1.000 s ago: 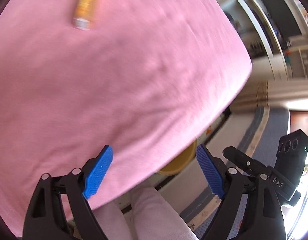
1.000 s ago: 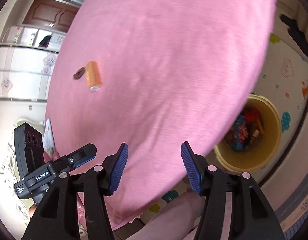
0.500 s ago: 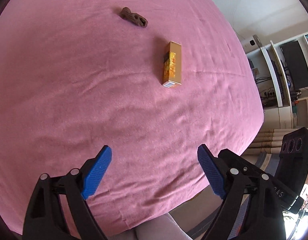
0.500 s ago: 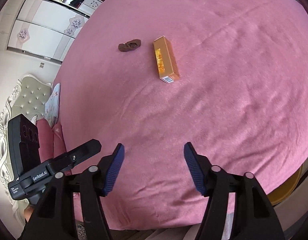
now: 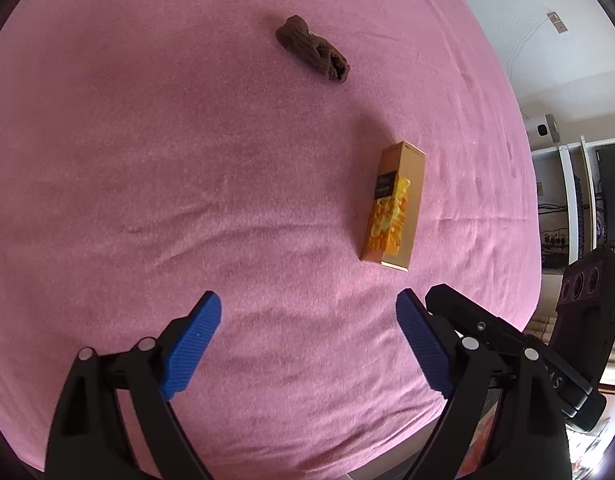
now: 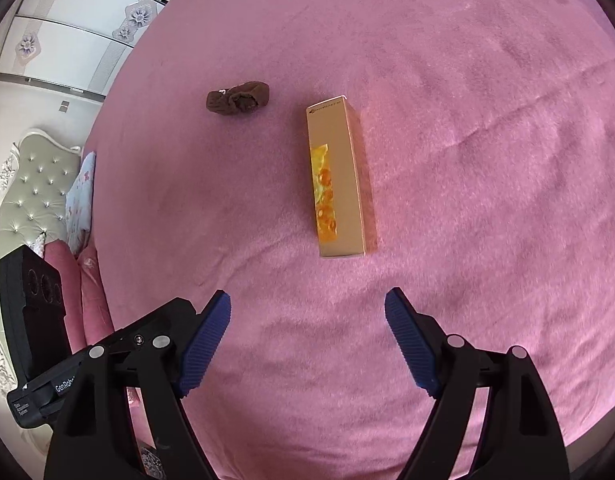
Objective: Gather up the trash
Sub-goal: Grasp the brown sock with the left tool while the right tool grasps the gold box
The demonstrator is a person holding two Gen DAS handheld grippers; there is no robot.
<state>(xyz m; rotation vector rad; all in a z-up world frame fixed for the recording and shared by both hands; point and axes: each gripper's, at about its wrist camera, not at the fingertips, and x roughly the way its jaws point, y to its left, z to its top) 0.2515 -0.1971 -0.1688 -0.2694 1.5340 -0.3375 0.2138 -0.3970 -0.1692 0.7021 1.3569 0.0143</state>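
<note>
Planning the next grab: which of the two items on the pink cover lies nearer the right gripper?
The orange box, lying flat just ahead of the open right gripper. The crumpled brown sock sits farther away, to its left.

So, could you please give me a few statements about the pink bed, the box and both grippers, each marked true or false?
1. The orange box lies flat on the pink bedspread. True.
2. The right gripper is shut on the box. False: it is open, short of the box.
3. The brown sock touches the box. False: bare bedspread separates them.
4. The left gripper is open and holds nothing. True.
5. The sock lies beyond the box in both views. True.
</note>
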